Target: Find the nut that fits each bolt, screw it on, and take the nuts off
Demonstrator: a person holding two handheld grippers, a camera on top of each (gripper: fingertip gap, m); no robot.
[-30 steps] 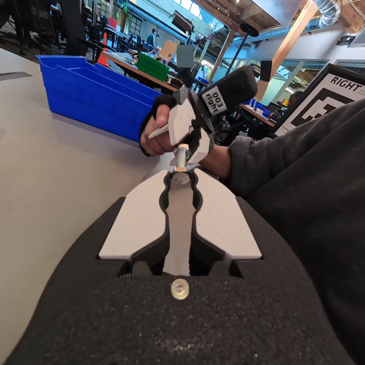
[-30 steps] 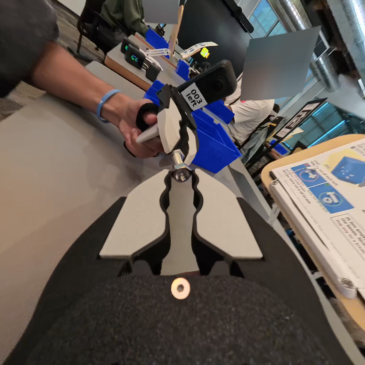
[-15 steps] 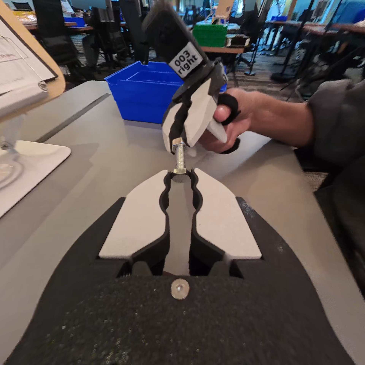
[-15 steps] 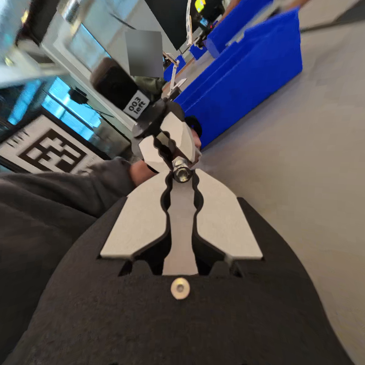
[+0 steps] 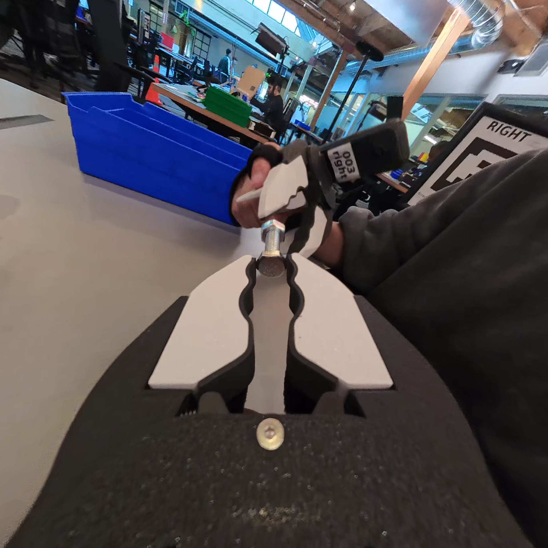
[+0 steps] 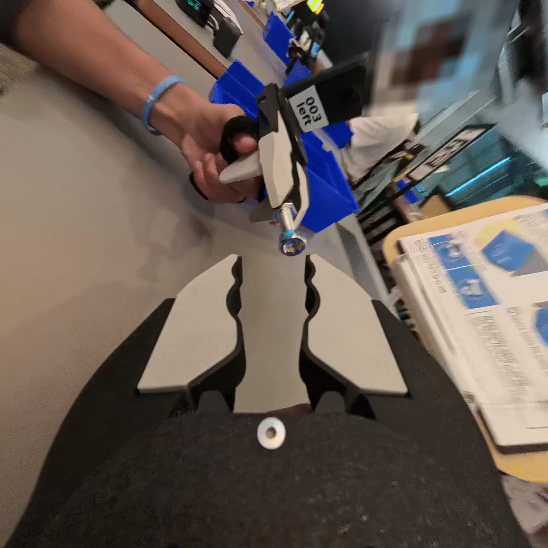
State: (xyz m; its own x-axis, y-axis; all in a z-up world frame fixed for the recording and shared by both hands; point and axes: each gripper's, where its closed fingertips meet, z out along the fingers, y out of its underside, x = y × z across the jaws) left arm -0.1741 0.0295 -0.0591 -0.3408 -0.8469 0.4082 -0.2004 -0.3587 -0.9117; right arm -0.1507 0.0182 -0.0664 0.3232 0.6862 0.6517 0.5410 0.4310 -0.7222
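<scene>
The left gripper (image 5: pixel 271 264) is clamped on the hex head of the bolt (image 5: pixel 271 243), held up over the grey table (image 5: pixel 89 267). The right gripper (image 6: pixel 272 261) sits spread apart just short of the nut (image 6: pixel 292 246) on the shank's far end. A blue bin (image 5: pixel 154 157) sits behind.

A long blue plastic bin (image 5: pixel 154 160) with stepped walls sits on the pale grey tabletop (image 5: pixel 74 267). Behind the blue plastic bin, farther off, a wooden workbench carries a stack of green plastic trays (image 5: pixel 228 105), with an orange traffic cone (image 5: pixel 154 89) to their left. In the right wrist view, a rounded light wooden board (image 6: pixel 444 225) stands just beside the bin's near end, bearing a white printed sheet with blue pictures (image 6: pixel 480 296).
</scene>
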